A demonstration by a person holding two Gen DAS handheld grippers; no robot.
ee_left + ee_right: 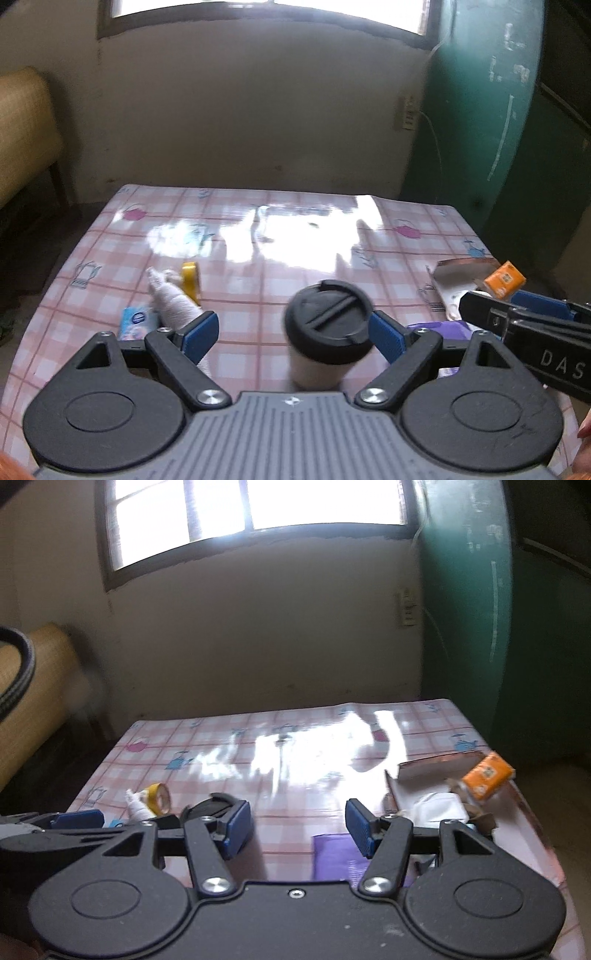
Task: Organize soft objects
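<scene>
My left gripper (293, 334) stands open over the near part of the table. A white cup with a black lid (328, 325) stands between its blue pads, close to the right pad and apart from the left one. Beside the left finger lie a rolled white sock (173, 306), a blue tissue pack (136, 323) and a yellow tape roll (191, 282). My right gripper (299, 825) is open with nothing between its pads, above a purple pack (332, 853). An orange tissue pack (487, 775) leans on the rim of a cardboard box (424, 766), with something white (439, 805) inside.
The table has a pink checked cloth (295, 229) with glare on its far half. Behind it is a wall with a window, and a green door (480, 110) stands at the right. A woven seat (22, 129) is at the left. The right gripper (517, 314) reaches in beside the box (461, 269).
</scene>
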